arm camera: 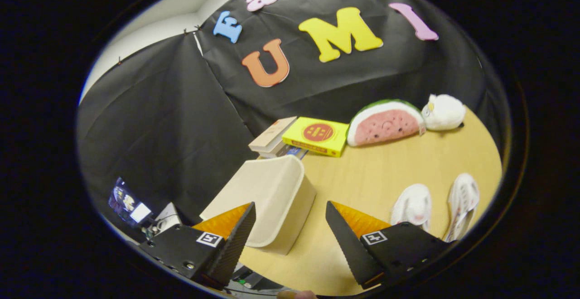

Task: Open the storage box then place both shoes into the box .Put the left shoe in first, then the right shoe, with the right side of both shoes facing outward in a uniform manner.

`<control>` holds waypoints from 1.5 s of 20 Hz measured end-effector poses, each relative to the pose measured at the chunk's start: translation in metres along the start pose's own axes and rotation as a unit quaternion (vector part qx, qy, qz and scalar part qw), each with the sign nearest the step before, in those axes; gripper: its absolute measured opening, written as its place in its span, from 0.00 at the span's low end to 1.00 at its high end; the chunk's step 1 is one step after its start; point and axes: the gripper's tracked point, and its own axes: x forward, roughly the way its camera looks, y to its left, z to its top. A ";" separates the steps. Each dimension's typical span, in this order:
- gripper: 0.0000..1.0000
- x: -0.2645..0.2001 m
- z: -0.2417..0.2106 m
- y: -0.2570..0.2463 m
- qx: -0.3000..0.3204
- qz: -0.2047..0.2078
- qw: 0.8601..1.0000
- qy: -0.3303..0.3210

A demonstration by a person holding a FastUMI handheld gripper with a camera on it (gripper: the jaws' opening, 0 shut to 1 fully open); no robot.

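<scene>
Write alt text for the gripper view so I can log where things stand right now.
The gripper is open and holds nothing, its fingers apart above a wooden table, with the closed cream storage box just ahead of them. Two white shoes lie on the table beside the right finger; beyond the box are books, a watermelon plush and a white plush.

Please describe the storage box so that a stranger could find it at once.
On the wooden table, look just beyond the open gripper. The storage box stands there, in front of the stacked books. Unlike the white shoes nearby, it is a large cream container with rounded corners.
</scene>
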 end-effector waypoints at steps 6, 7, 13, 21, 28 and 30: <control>0.95 0.046 -0.039 0.026 0.066 0.052 0.995 0.060; 0.95 0.052 -0.040 0.023 0.068 0.047 0.995 0.061; 0.95 0.080 -0.049 0.026 0.202 0.096 0.969 0.101; 0.93 0.107 -0.049 0.030 0.293 0.134 0.937 0.137; 0.49 0.094 -0.042 0.030 0.276 0.148 0.935 0.166; 0.42 0.086 -0.029 0.035 0.264 0.157 0.938 0.159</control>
